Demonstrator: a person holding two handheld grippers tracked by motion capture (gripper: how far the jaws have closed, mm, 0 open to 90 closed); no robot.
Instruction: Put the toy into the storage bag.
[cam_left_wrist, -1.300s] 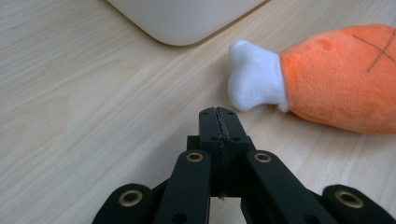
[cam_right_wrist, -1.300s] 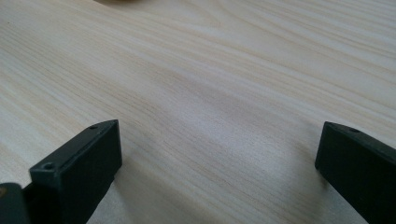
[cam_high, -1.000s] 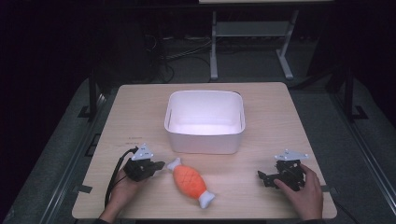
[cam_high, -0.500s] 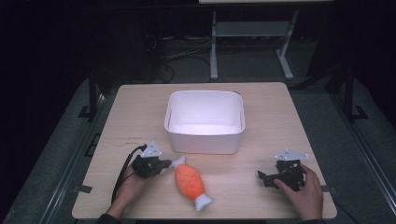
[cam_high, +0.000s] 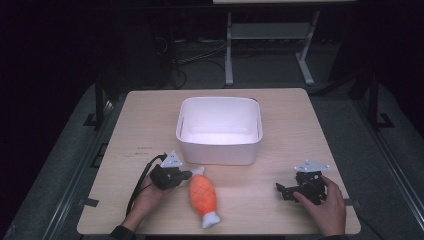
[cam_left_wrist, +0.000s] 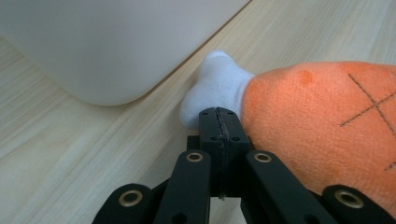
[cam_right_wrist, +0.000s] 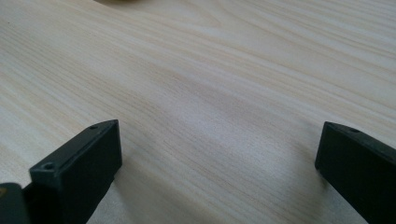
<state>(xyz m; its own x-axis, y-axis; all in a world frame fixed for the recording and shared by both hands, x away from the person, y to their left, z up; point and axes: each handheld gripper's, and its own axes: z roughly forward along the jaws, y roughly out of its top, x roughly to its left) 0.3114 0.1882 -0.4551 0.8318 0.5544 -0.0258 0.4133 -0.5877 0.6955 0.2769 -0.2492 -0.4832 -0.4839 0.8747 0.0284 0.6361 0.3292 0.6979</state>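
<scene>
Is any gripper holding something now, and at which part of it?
Nothing is clearly held. The left gripper is shut, touching the plush toy at its white end. The right gripper is open over bare table.

Bin (cam_high: 220, 145) sits at table (cam_high: 150, 115) centre. Plush fish (cam_high: 202, 196) lies at its 6 o'clock, near the front edge. Left gripper (cam_high: 186, 175) at the fish's 10 o'clock; right gripper (cam_high: 281, 190) at its 3 o'clock, well apart.

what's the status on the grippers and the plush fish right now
Left gripper shut, tips against the plush fish at its white end. Right gripper open over bare table. White bin just behind fish, nothing between them.
</scene>
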